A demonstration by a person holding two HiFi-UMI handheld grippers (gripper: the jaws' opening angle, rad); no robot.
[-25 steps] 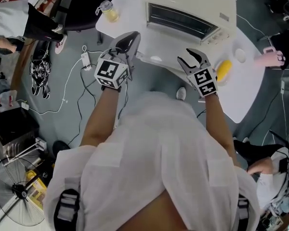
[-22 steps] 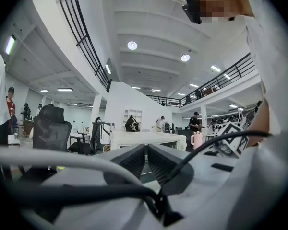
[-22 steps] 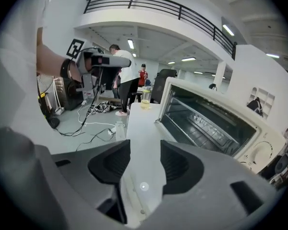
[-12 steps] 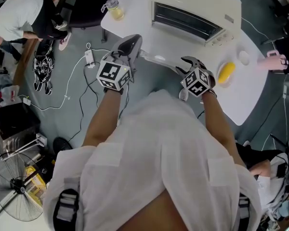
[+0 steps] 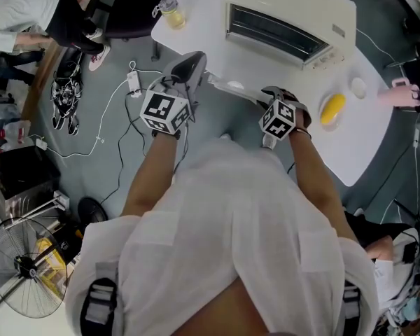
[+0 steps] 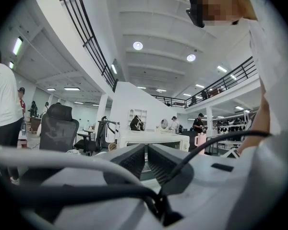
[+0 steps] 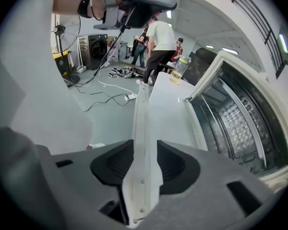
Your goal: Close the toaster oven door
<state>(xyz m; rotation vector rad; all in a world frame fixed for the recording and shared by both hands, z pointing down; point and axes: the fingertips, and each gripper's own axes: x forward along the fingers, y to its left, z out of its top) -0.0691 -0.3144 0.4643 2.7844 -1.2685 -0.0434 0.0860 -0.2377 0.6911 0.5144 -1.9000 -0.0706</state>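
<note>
The right gripper (image 7: 145, 152) is closing its black ribbed pads (image 7: 119, 163) on the long white handle bar (image 7: 143, 104) of the open toaster oven door (image 7: 169, 114). The bar fills the gap and both pads meet its sides. The door lies folded down flat, a smooth pale panel running out from the boxy cream toaster oven (image 5: 294, 5) to the near edge of the rounded white table (image 5: 367, 142). Behind it the cavity stands open, showing a thin wire rack (image 7: 216, 114) and a dimpled metal back wall (image 7: 239, 128).

The left gripper (image 6: 145, 159) hangs near the door's left end, its grooved jaws drawn together with nothing between them.

On the table, a glossy yellow oblong object (image 5: 332, 108) lies right of the oven. A clear jar of yellowish liquid (image 5: 171, 12) stands at the far left edge. Thin cables (image 5: 112, 117) trail over the grey floor (image 5: 91, 180).
</note>
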